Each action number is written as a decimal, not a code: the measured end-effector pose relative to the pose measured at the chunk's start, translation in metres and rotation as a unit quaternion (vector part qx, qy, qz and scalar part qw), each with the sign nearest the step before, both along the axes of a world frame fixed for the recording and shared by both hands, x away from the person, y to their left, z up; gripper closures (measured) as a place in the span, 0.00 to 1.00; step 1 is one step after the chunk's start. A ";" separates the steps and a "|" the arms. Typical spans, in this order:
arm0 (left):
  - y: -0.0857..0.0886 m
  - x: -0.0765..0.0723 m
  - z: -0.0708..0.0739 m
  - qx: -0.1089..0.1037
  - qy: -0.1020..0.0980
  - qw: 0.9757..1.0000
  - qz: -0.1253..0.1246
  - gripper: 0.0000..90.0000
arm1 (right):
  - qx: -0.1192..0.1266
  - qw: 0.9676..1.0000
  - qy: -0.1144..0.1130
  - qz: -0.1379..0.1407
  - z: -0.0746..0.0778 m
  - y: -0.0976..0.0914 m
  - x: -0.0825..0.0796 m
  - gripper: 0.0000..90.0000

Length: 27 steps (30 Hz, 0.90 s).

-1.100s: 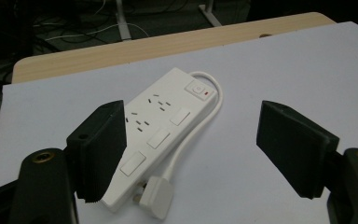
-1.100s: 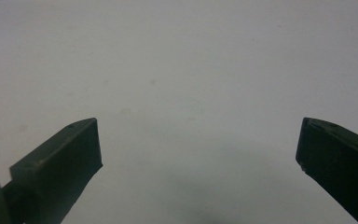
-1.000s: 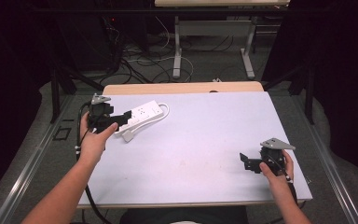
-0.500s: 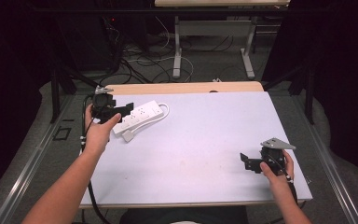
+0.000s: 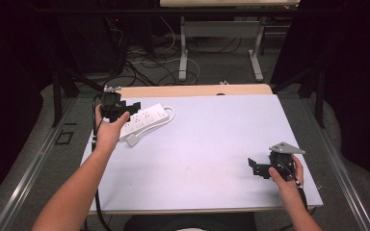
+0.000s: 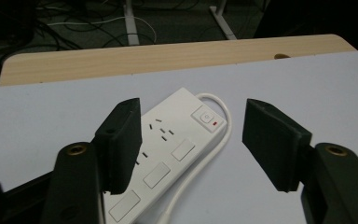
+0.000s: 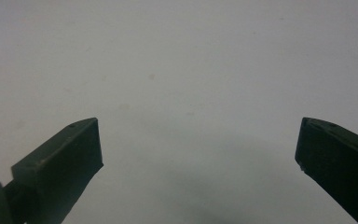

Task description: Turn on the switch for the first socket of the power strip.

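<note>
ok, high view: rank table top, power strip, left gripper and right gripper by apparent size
1. Table top, by far the largest.
2. Power strip.
3. Left gripper and right gripper: they look alike, and the right one sits nearer the camera, so no ranking between them.

Table [image 5: 212, 159]: pale lilac-white top w/ a light wood strip along the far edge. White power strip [image 5: 147, 118] lies flat at far-left corner, angled, its white cord [image 5: 166, 120] looped beside it on the top.

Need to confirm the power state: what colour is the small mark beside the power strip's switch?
Red, on the white power strip; left gripper view shows it best.
</note>
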<state>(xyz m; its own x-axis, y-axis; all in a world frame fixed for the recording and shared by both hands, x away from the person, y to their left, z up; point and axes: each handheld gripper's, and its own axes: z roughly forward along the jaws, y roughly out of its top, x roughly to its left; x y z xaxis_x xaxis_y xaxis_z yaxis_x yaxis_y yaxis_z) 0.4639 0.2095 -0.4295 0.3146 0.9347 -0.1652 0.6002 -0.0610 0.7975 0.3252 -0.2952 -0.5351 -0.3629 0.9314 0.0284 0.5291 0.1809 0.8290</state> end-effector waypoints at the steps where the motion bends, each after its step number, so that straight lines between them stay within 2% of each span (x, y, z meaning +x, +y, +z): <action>1: -0.001 0.002 -0.001 -0.001 0.004 1.000 -0.003 0.45 | 0.000 1.000 0.000 0.000 0.000 0.000 0.000 0.00; 6: -0.005 0.007 -0.002 -0.002 0.014 1.000 -0.007 0.51 | 0.000 1.000 0.000 0.001 0.000 -0.001 0.000 0.00; 7: -0.006 0.008 -0.003 -0.003 0.009 1.000 -0.006 0.53 | 0.000 1.000 0.000 0.001 0.000 -0.001 0.000 0.00; 13: -0.011 0.016 -0.009 0.014 0.013 1.000 0.001 0.63 | 0.004 1.000 0.002 0.000 -0.001 -0.001 0.001 0.00; 19: -0.013 0.022 -0.013 0.020 0.017 1.000 0.009 0.67 | 0.002 1.000 0.004 0.001 -0.001 -0.002 0.001 0.00; 27: -0.019 0.034 -0.026 0.040 0.026 0.999 0.018 0.69 | 0.011 1.000 0.009 -0.003 -0.003 -0.001 0.002 0.00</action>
<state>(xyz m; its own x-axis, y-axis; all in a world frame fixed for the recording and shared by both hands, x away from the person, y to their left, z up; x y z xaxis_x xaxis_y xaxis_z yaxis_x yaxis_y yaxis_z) 0.4978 0.1900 -0.4556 0.2726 0.9564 -0.1047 0.6437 -0.1004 0.7586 0.3269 -0.2965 -0.5378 -0.3569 0.9325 0.0544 0.5449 0.1605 0.8230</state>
